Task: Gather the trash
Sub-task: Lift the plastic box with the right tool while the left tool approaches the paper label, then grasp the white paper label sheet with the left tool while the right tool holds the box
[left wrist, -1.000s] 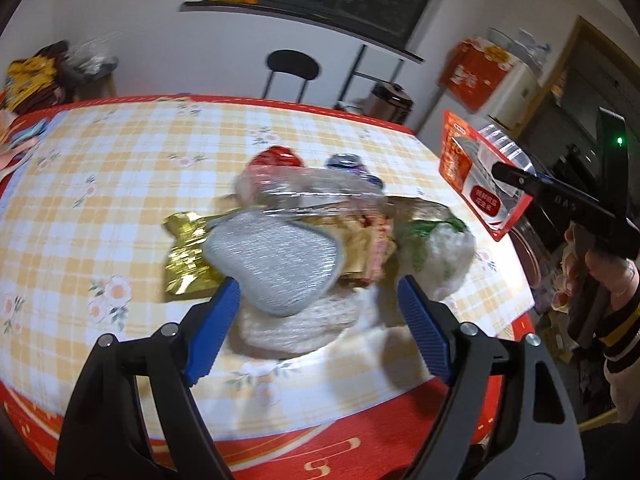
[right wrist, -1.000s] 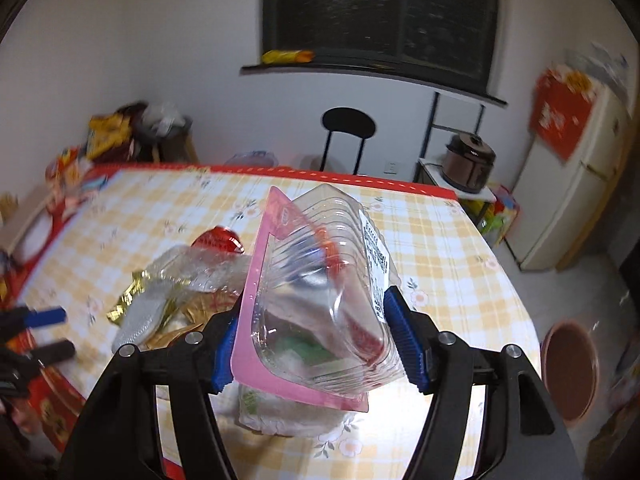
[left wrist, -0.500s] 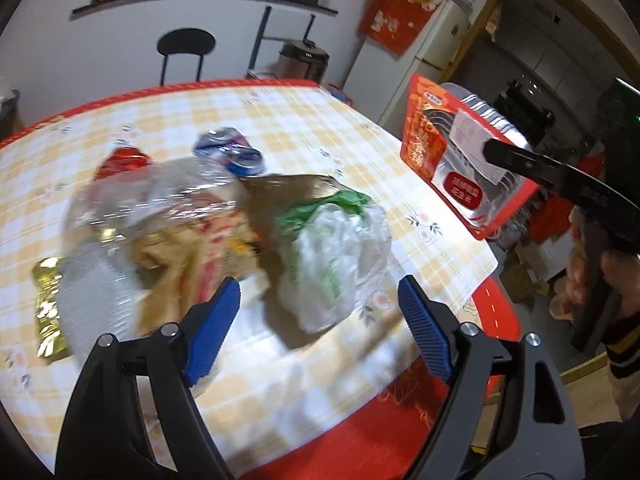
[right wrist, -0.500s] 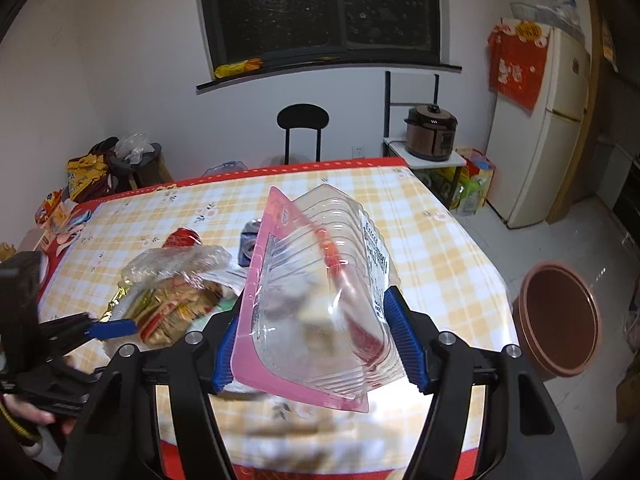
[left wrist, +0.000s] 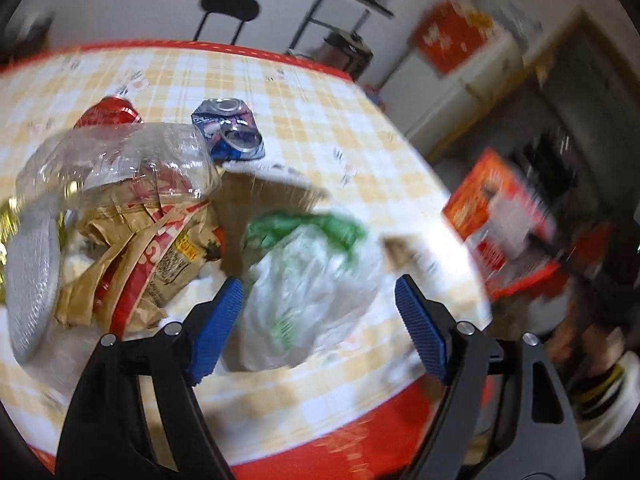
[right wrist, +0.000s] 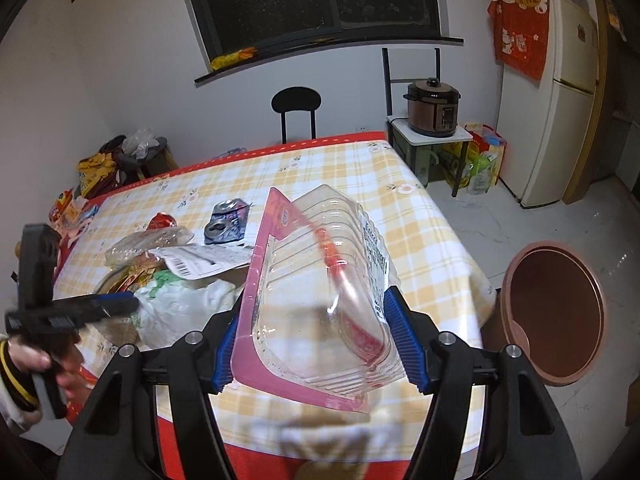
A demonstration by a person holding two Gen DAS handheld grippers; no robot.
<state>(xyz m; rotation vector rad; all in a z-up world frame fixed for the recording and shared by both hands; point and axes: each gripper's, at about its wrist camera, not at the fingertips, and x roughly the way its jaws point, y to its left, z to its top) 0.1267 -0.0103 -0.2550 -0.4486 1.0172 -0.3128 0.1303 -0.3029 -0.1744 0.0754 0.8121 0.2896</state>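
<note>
A: The right tool (right wrist: 316, 344) is pinching the clear pack (right wrist: 320, 296) by its two sides, up off the worktop (right wrist: 400, 216). The bin (right wrist: 554, 316) stands on the floor to the right, past the worktop's corner. How would you finish?

B: I'd carry the pack right over the bin's mouth before letting go. It's light, springy plastic, so I judge a hard squeeze could buckle it and pop it out. Keep the grip even and release low.

A: And the left tool (left wrist: 320, 320)?

B: Its jaws are spread, with the white bag (left wrist: 312, 284) lying between them, pads not pressing on it; they have just narrowed a little. The bag is soft and crumpled, so I'd come down over the bulk, not a loose edge, and close until it bunches.

A: Anything near it to mind?

B: The brown wrapper (left wrist: 140, 256) lies just beside the bag, the can (left wrist: 228, 128) behind. Keep the near pad clear of the wrapper.
</note>
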